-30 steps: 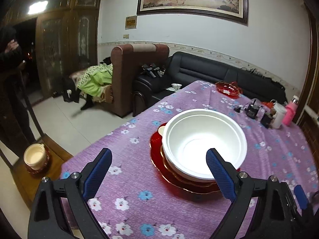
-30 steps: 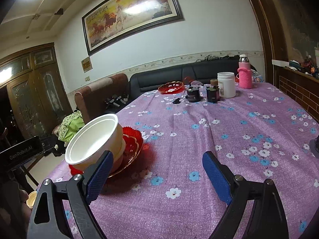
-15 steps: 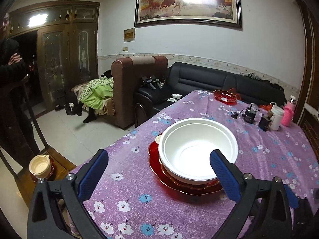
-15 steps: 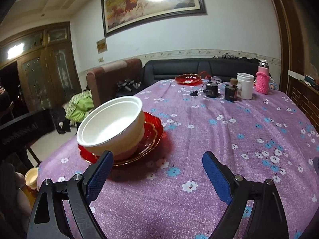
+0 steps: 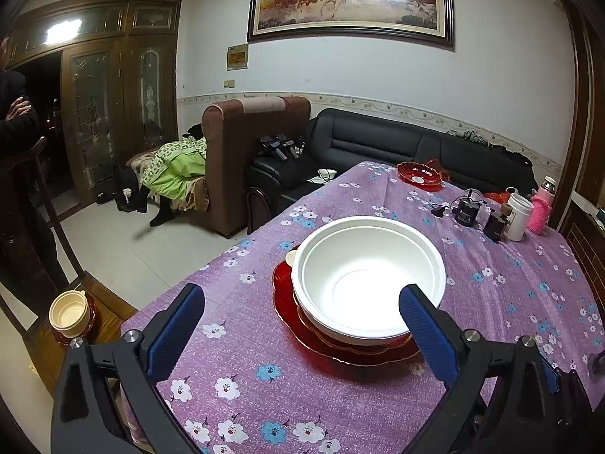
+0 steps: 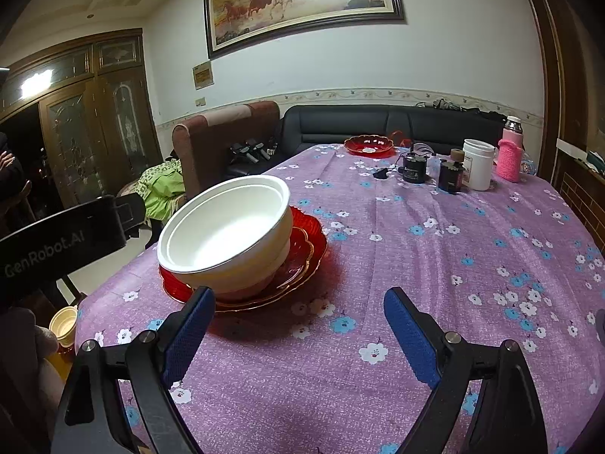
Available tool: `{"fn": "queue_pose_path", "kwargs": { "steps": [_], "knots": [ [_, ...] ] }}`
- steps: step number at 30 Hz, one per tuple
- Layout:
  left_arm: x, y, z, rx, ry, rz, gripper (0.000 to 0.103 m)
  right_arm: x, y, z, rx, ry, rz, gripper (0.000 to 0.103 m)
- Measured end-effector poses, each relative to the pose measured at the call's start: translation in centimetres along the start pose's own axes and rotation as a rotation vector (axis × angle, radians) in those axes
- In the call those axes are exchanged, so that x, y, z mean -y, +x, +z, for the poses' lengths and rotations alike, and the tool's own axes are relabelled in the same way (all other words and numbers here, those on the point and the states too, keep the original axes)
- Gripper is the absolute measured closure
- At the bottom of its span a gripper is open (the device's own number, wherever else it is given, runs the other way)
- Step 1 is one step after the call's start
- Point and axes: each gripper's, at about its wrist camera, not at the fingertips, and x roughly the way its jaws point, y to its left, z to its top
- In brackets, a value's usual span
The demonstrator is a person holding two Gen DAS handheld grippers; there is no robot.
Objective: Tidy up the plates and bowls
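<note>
A large white bowl (image 5: 368,278) sits stacked on red gold-rimmed plates (image 5: 302,331) on the purple flowered tablecloth (image 5: 264,382). My left gripper (image 5: 302,317) is open and empty, held just in front of the stack. In the right wrist view the same white bowl (image 6: 227,232) and red plates (image 6: 302,257) lie to the left. My right gripper (image 6: 298,321) is open and empty, above the cloth just right of the stack. Another red dish (image 6: 368,145) sits at the table's far end.
Dark jars (image 6: 414,166), a white container (image 6: 478,164) and a pink bottle (image 6: 510,153) stand at the far right. A cream cup (image 5: 68,314) sits on a wooden chair at the left. Sofas stand behind the table. A person stands at far left.
Both grippers have drawn back and risen a little from the stack, still open. The right view has swung towards the bowl. The bowl and plates have not moved.
</note>
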Motion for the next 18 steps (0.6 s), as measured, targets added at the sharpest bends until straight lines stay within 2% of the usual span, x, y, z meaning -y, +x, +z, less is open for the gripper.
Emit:
{"fn": "queue_pose_path", "kwargs": {
  "steps": [12, 14, 16, 18],
  "knots": [
    [0.1, 1.2, -0.4, -0.033, -0.001, -0.013, 0.0, 0.2, 0.5, -0.2, -0.014, 0.033, -0.005, 0.009],
    [-0.2, 0.7, -0.4, 0.003, -0.011, 0.01, 0.0, 0.3, 0.5, -0.4, -0.012, 0.041, -0.006, 0.009],
    [-0.7, -0.7, -0.4, 0.073, -0.046, 0.055, 0.0, 0.3, 0.2, -0.5, 0.004, 0.044, -0.011, 0.009],
    [-1.3, -2.0, -0.5, 0.122, -0.078, 0.061, 0.0, 0.2, -0.1, -0.4, 0.023, 0.045, -0.01, 0.009]
  ]
}}
